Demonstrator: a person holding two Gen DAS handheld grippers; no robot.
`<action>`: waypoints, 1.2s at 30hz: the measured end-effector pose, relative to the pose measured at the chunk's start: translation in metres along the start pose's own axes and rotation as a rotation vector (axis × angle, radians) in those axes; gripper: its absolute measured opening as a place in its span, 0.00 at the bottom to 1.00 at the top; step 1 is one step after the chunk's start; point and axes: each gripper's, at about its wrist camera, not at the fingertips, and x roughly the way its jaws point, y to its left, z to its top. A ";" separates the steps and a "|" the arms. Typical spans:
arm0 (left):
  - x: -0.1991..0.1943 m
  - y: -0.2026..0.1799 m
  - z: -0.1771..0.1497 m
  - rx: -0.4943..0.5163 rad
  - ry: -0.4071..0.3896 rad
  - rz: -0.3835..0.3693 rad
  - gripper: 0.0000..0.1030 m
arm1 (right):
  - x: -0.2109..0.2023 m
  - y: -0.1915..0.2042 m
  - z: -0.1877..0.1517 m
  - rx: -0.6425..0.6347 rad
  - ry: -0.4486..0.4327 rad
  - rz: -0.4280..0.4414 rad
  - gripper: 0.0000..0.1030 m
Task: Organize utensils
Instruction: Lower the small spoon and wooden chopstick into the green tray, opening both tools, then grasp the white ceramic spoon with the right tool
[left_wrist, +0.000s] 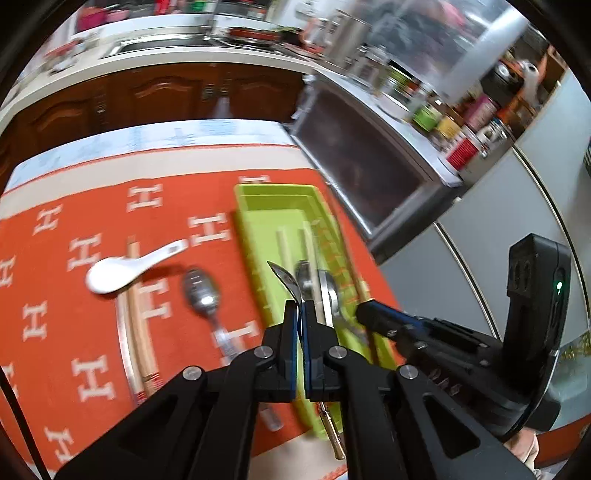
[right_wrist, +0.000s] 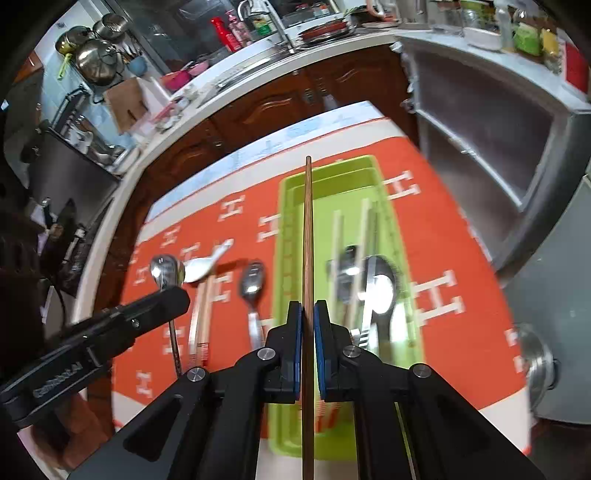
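My left gripper (left_wrist: 299, 306) is shut on a metal spoon (left_wrist: 284, 280), seen edge-on, whose handle sticks out below the fingers. It hangs over the near end of the green tray (left_wrist: 273, 189). In the right wrist view my right gripper (right_wrist: 308, 308) is shut on a long brown chopstick (right_wrist: 308, 221) that points along the green tray (right_wrist: 282, 221). Pale chopsticks and metal spoons (right_wrist: 380, 288) lie in the tray. On the orange cloth lie a white ceramic spoon (left_wrist: 110, 275), a chopstick pair (left_wrist: 138, 325) and another metal spoon (left_wrist: 203, 295).
The orange cloth (left_wrist: 74, 332) with white H marks covers the table. A wooden-fronted kitchen counter with a sink (right_wrist: 258, 70) runs behind. A steel cabinet (right_wrist: 498, 147) topped with jars stands to the right. A round steel object (right_wrist: 535, 354) sits at the table's right edge.
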 end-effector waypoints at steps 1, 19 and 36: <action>0.008 -0.006 0.002 0.011 0.009 -0.001 0.00 | 0.002 -0.004 0.000 0.001 -0.001 -0.016 0.06; 0.063 -0.017 0.003 0.085 0.079 0.044 0.22 | 0.059 -0.038 -0.011 0.078 0.093 -0.013 0.07; -0.008 0.012 -0.026 0.079 -0.023 0.250 0.56 | 0.039 0.010 -0.022 -0.014 0.086 0.063 0.10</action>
